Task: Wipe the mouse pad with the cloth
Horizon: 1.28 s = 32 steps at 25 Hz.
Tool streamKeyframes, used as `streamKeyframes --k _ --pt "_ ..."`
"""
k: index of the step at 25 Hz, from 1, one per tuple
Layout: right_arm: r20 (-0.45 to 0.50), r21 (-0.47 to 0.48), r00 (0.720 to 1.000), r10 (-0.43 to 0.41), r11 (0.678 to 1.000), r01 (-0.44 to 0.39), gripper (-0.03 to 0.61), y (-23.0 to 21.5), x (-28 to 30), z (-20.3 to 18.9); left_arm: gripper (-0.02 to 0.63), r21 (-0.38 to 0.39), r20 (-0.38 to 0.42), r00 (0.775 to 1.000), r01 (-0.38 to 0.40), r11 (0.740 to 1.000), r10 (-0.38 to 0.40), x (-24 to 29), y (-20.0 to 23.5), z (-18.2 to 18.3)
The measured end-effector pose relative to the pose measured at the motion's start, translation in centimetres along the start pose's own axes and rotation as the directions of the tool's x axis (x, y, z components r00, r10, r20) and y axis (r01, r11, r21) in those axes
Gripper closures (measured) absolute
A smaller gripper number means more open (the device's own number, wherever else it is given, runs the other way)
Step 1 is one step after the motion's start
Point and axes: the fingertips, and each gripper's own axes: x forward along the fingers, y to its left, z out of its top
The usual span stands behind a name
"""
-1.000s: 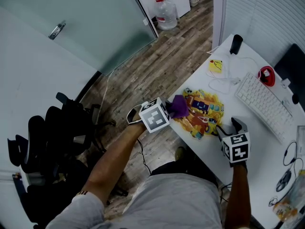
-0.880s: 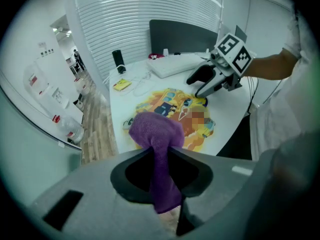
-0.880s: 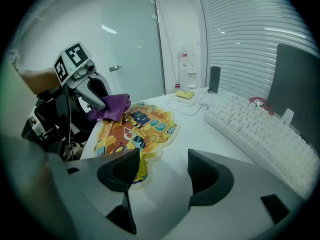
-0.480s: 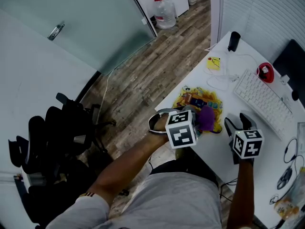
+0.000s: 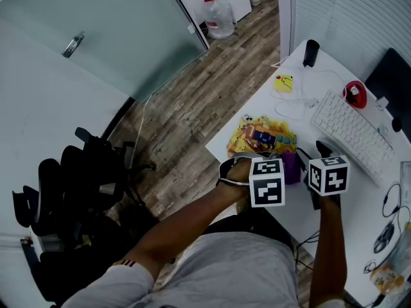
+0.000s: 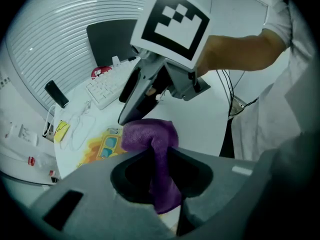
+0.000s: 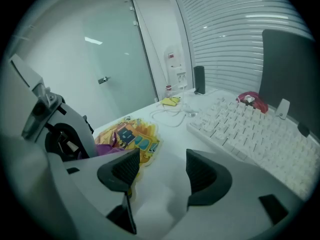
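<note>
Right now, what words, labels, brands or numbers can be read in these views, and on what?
None can be read.
Cubes on left gripper and right gripper: square markers, no letters.
Mouse pad: cartoon print, too blurred.
Keyboard: key legends too small.
Yellow note: marks too small.
Cloth: plain.

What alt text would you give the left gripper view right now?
The left hand-held gripper is shut on a purple cloth, which bunches up above its jaws. Just beyond, the right hand-held gripper points down at the white desk; a colourful mouse pad and a keyboard lie to the left.
</note>
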Motion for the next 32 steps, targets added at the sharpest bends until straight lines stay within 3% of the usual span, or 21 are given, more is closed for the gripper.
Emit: streamKeyframes --k 6,21,32 --pt "0.013 0.031 1.0 -0.012 0.999 0.012 0.318 -0.4 0.8 1.3 0.531 0.012 0.004 1.0 0.031 0.999 -0.031 0.1 -0.6 0.4" --pt "-0.134 -0.144 0.99 -0.038 0.989 0.019 0.316 0.9 3.3 -0.2 0.532 -0.021 -0.012 0.999 0.052 0.998 -0.052 0.8 -0.9 -1.0" --pt "-0.106 -0.142 0.994 -0.039 0.99 0.024 0.316 0.9 3.2 -0.3 0.531 -0.135 -0.039 0.999 0.019 0.991 -0.024 -1.1 0.3 -7.3"
